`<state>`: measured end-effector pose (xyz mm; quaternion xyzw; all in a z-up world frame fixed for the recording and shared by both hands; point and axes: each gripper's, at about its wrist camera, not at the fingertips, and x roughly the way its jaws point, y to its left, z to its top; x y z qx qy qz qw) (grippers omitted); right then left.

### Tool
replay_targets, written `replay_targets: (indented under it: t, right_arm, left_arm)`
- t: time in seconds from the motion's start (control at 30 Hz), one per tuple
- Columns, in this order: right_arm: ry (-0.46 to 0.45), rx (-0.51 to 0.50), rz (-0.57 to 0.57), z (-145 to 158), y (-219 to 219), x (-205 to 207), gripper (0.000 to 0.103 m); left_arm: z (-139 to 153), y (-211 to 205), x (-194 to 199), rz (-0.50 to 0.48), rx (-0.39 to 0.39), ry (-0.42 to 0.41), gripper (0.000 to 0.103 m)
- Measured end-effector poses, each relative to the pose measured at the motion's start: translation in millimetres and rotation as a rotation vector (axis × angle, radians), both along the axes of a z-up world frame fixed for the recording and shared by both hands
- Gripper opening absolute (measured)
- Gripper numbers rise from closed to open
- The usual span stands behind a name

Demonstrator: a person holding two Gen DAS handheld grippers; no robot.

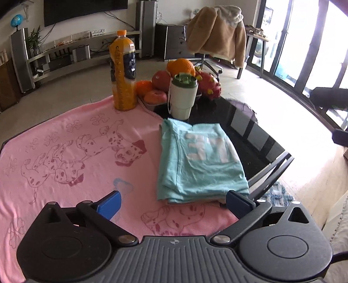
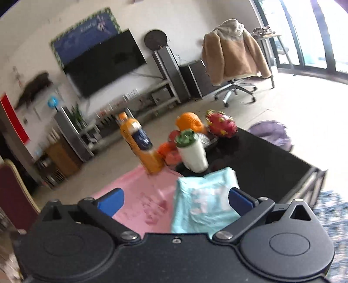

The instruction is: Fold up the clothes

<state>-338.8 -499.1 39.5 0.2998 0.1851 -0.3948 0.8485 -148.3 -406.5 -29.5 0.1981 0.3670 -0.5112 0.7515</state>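
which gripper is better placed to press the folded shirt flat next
Left, probably. The left gripper is open and level, right at the near edge of the folded shirt. The right gripper is open too, but its view is tilted and blurred.

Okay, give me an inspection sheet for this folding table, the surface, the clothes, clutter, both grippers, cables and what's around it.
Surface: dark glossy table, its near part covered by a pink dog-print blanket.
Job's things: teal shirt folded into a flat rectangle, white lettering up, lying partly on the blanket and partly on the bare table.
Clutter: orange juice bottle, white tumbler with green lid, and a pile of fruit behind it.
Grippers: left gripper open, empty, just short of the shirt's near edge; right gripper open, empty, above the shirt; that view is blurred.
Cables: wires hanging below the wall television.
Surroundings: office chair draped with a tan jacket, bright glass doors.
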Motion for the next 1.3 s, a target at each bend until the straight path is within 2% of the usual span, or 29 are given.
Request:
replay_targets:
  t: [0.13, 0.23, 0.33, 0.53, 0.87, 1.17, 1.3]
  right_arm:
    - [0.131, 0.02, -0.069, -18.9, 3.2, -2.1, 0.103]
    - [0.207, 0.05, -0.079, -34.7, 4.3, -0.7, 0.103]
    - [0.301, 0.064, -0.05, -48.2, 7.7, 9.2, 0.103]
    - [0.46, 0.003, 0.004, -59.8, 26.8, 19.5, 0.103]
    - [0.464, 0.018, 0.017, -64.4, 25.2, 6.7, 0.103]
    - [0.469, 0.068, 0.027, -77.2, 21.0, -1.0, 0.103]
    - [0.468, 0.079, 0.031, -79.0, 19.3, -1.6, 0.103]
  left_arm:
    - [-4.1, 4.1, -3.6, 0.006, 0.015, 0.001, 0.102]
    - [-6.7, 6.6, -6.3, 0.01, 0.021, 0.0, 0.102]
    - [-9.2, 9.2, -9.0, 0.014, 0.028, 0.0, 0.102]
    - [-14.3, 14.2, -14.5, 0.023, 0.04, -0.001, 0.102]
    - [-18.1, 13.4, -25.2, 0.014, 0.046, -0.016, 0.102]
    - [-29.0, 7.3, -29.2, -0.001, 0.096, 0.022, 0.102]
    - [-29.9, 6.3, -31.5, -0.004, 0.102, 0.004, 0.102]
